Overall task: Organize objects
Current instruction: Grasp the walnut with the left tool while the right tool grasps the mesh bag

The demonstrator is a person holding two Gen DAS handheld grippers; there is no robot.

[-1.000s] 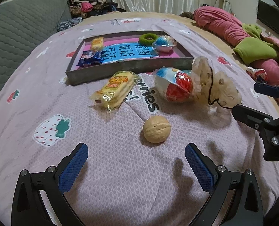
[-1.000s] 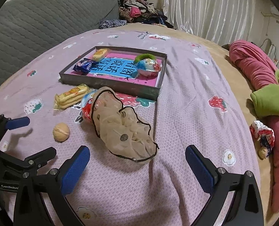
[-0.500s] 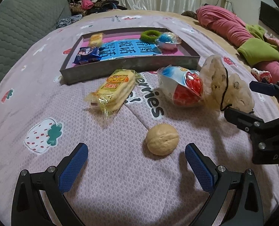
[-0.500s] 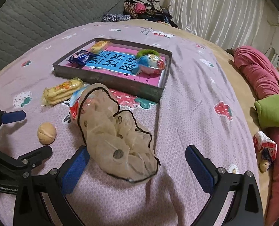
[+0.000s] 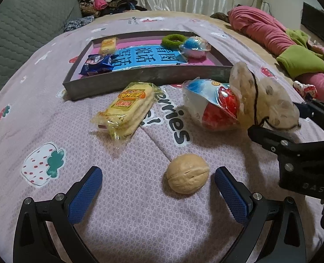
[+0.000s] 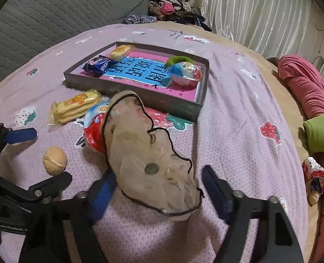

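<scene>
A walnut (image 5: 187, 173) lies on the pink bedspread between the open fingers of my left gripper (image 5: 158, 188), nearer the right one. A beige sheer scrunchie (image 6: 148, 153) lies between the open fingers of my right gripper (image 6: 158, 189), touching neither that I can tell. It leans on a red and blue wrapped toy egg (image 5: 212, 107). A yellow cracker pack (image 5: 126, 109) lies left of the egg. The grey tray (image 5: 140, 79) behind holds a blue snack packet (image 5: 97, 63), a yellow snack (image 5: 107, 45), a green ring (image 5: 172, 39) and a wrapped ball (image 5: 194, 48).
Pink and green bedding (image 5: 278, 41) is heaped at the right. A small wrapped item (image 6: 316, 175) lies by it. A grey quilted headboard (image 6: 52, 11) and a pile of clothes (image 6: 172, 2) stand at the back.
Both grippers moved forward and down. The walnut now sits between my left fingers, and the scrunchie now sits between my right fingers, which have narrowed a little.
</scene>
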